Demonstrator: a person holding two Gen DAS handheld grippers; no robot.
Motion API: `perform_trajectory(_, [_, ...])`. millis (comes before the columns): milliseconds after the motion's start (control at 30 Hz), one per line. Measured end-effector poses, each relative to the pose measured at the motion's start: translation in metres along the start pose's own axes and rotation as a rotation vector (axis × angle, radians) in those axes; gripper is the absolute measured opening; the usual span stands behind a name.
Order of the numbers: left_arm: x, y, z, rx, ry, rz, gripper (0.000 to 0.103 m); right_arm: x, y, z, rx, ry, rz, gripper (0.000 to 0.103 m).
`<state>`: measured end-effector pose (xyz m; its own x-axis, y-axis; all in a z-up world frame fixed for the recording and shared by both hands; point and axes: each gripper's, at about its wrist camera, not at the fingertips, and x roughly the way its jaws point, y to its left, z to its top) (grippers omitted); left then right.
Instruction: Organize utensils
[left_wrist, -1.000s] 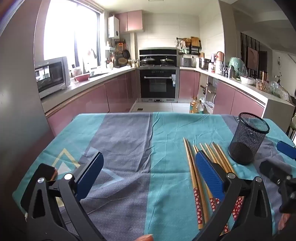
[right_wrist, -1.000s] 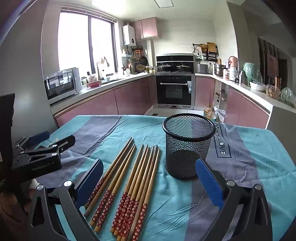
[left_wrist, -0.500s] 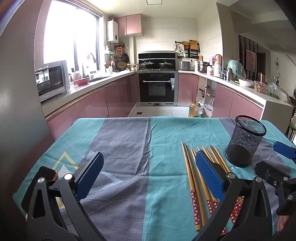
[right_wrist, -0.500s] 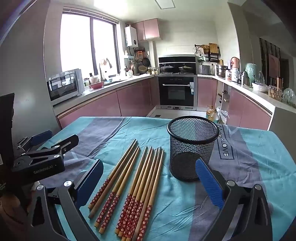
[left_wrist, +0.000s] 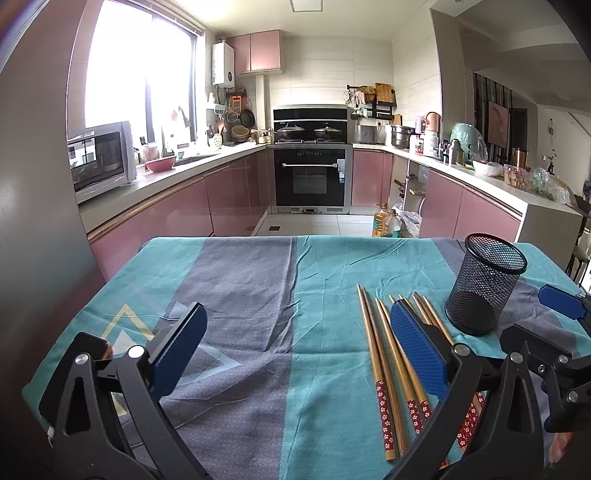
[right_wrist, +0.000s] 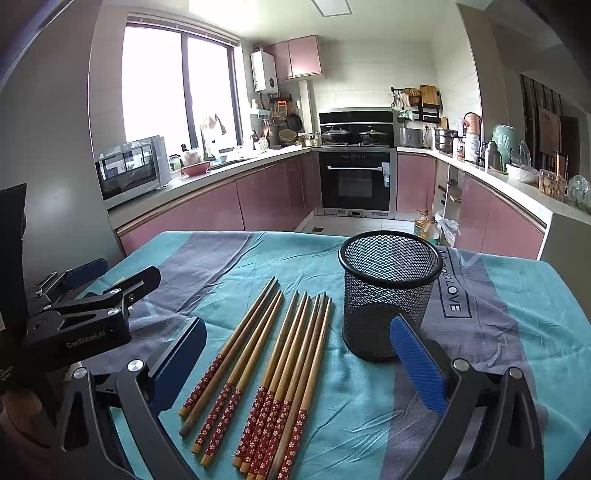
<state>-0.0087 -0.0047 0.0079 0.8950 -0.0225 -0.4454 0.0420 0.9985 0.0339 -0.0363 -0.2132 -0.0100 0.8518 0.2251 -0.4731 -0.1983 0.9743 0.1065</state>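
Wooden chopsticks lie flat on the tablecloth beside the upright mesh cup, while left gripper and right gripper hover, jaws apart.

Wooden chopsticks with red flowered handle ends lie flat, side by side, on the tablecloth. Just to their right a round black wire-mesh holder stands upright, empty.
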Motion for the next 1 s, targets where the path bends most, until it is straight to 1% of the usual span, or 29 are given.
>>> perform_trajectory(1000, [-0.0001, -0.009, 0.0028, 0.006, 0.001, -0.021, 0.098, 0.0029, 0.0022, -0.0006, 0.002, 0.005, 0.007, 0.096])
